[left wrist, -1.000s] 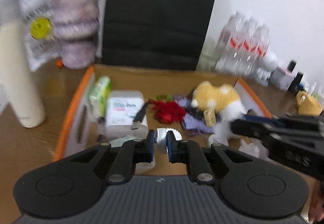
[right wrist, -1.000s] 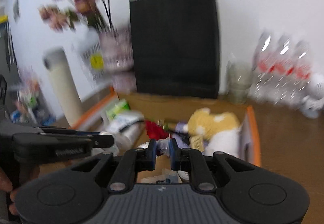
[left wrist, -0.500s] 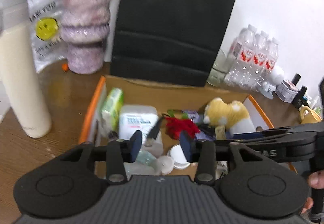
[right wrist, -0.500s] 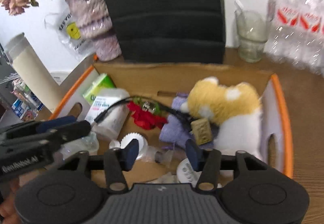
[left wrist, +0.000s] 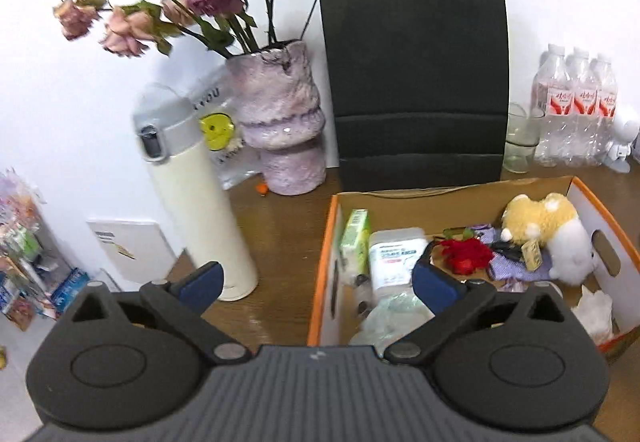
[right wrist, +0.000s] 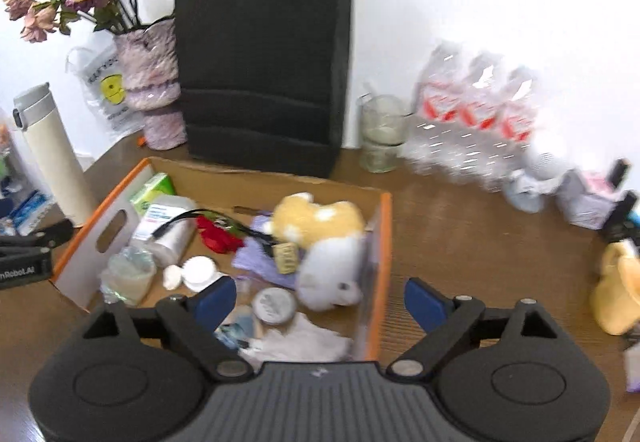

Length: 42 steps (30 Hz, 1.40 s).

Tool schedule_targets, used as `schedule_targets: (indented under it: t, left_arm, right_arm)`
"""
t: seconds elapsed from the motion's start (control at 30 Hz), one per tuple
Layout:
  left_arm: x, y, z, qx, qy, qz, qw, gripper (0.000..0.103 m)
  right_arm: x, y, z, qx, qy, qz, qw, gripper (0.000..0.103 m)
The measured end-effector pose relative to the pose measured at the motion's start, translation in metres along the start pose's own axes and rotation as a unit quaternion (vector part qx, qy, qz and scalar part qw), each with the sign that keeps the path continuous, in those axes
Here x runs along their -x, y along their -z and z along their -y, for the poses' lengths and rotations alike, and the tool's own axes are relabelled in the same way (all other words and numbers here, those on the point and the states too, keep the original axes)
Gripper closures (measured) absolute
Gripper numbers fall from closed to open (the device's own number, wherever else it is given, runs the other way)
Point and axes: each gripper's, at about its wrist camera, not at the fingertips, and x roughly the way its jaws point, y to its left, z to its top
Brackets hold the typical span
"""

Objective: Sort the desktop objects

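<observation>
An orange-edged cardboard box (left wrist: 322, 254) (right wrist: 385, 242) on the wooden desk holds a yellow-and-white plush toy (left wrist: 552, 226) (right wrist: 324, 238), a red flower (left wrist: 466, 254) (right wrist: 216, 234), a wipes pack (left wrist: 394, 256), a green packet (left wrist: 354, 238), purple cloth (right wrist: 256, 262), a black cable and small round lids (right wrist: 274, 306). My left gripper (left wrist: 316, 282) is wide open and empty, above the box's left wall. My right gripper (right wrist: 320, 300) is wide open and empty, above the box's right front corner. The left gripper's tip shows at the right wrist view's left edge (right wrist: 36, 242).
A cream thermos (left wrist: 196, 210) stands left of the box. A pink vase of dried roses (left wrist: 280, 130) and a black paper bag (left wrist: 416, 82) stand behind it. A glass (right wrist: 380, 134), packed water bottles (right wrist: 476, 122), small boxes and a yellow object (right wrist: 618, 290) sit to the right.
Both grippers opened from shut to wide open. Both pulled back and up from the box; the left swung left, the right swung right. The white lid they pinched lies in the box.
</observation>
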Motion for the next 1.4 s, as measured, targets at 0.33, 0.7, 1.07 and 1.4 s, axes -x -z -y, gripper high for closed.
schedule_targets:
  t: [0.33, 0.7, 1.07, 1.4]
  left_arm:
    - [0.08, 0.04, -0.006, 0.047, 0.038, 0.136, 0.9889, 0.0]
    - [0.127, 0.087, -0.008, 0.062, 0.065, 0.132, 0.9871, 0.0]
    - [0.161, 0.209, 0.007, 0.062, 0.067, 0.048, 0.9947, 0.0]
    - [0.17, 0.227, -0.007, 0.041, 0.089, 0.025, 0.9948, 0.0]
  right_arm:
    - [0.053, 0.055, -0.008, -0.043, -0.051, 0.177, 0.982, 0.01]
    - [0.088, 0.106, -0.025, -0.054, -0.068, 0.233, 0.968, 0.005]
    - [0.083, 0.233, -0.069, -0.002, -0.088, 0.146, 0.985, 0.008]
    - [0.105, 0.278, -0.086, 0.024, -0.114, 0.106, 0.987, 0.016]
